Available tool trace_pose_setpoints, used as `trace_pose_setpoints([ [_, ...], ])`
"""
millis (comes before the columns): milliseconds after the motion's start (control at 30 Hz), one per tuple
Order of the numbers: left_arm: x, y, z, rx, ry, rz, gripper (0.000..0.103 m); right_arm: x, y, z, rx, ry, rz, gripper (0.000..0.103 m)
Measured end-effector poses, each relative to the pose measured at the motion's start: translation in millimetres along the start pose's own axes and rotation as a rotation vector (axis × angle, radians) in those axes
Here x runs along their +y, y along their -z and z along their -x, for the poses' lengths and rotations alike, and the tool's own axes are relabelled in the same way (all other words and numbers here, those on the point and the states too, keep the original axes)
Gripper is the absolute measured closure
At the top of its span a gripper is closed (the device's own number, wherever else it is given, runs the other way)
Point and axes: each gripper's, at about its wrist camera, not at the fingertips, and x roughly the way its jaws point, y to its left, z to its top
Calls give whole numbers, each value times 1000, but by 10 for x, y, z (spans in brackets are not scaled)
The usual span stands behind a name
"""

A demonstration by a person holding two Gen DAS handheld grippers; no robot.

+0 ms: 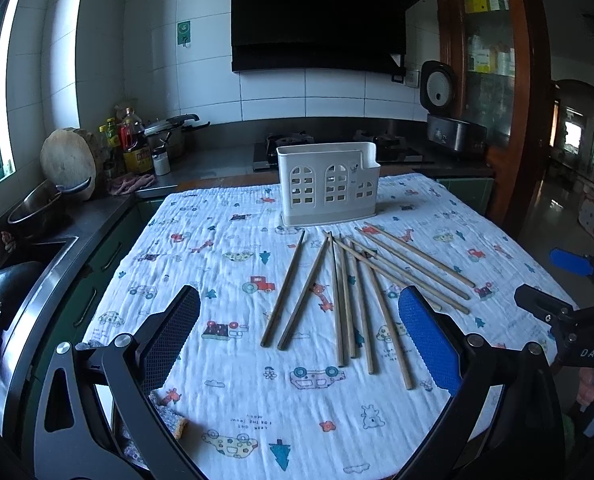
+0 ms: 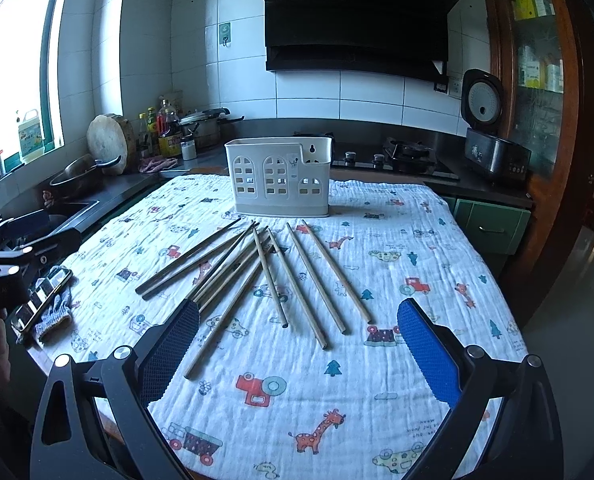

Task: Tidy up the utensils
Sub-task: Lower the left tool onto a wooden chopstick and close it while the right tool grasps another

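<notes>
Several wooden chopsticks [image 1: 347, 300] lie fanned out on a white cartoon-print cloth [image 1: 225, 380], seen also in the right wrist view as chopsticks [image 2: 265, 276] on the cloth [image 2: 377, 380]. Behind them stands a white plastic utensil holder [image 1: 327, 184] with window cut-outs; the right wrist view shows the holder [image 2: 279, 178] too. My left gripper [image 1: 299, 308] hovers open over the near ends of the chopsticks, holding nothing. My right gripper [image 2: 297, 320] is likewise open and empty above the near ends. The right gripper's body [image 1: 557, 316] shows at the left view's right edge.
A dark counter runs behind and left with a sink [image 1: 37, 256], a pan [image 1: 41, 204], a round board [image 1: 71, 160], oil bottles [image 1: 135, 144] and a gas stove [image 2: 397, 156]. A rice cooker [image 2: 489, 144] stands at right. A phone on a glove [image 2: 43, 296] lies at the cloth's left edge.
</notes>
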Motion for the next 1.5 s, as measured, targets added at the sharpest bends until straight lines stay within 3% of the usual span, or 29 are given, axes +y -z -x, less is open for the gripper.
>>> trace_pose_setpoints([
  [267, 117, 52, -146, 24, 9, 16, 5, -58, 108, -173, 28, -70, 9, 11],
  [333, 155, 73, -190, 33, 3, 25, 5, -60, 140, -238, 44, -88, 20, 21],
  [500, 271, 117, -293, 57, -1, 43, 5, -42, 181, -449, 104, -156, 22, 34],
  [867, 522, 167, -600, 127, 18, 87, 32, 72, 134, -927, 198, -192, 70, 58],
  [1067, 618, 189, -773, 155, 43, 111, 38, 110, 87, -1195, 235, -193, 62, 70],
  [1200, 673, 194, -867, 172, 67, 116, 43, 87, 62, -1383, 265, -182, 49, 74],
  [1500, 680, 259, -1125, 231, 142, 104, 67, 114, 87, -1645, 330, -150, 73, 81],
])
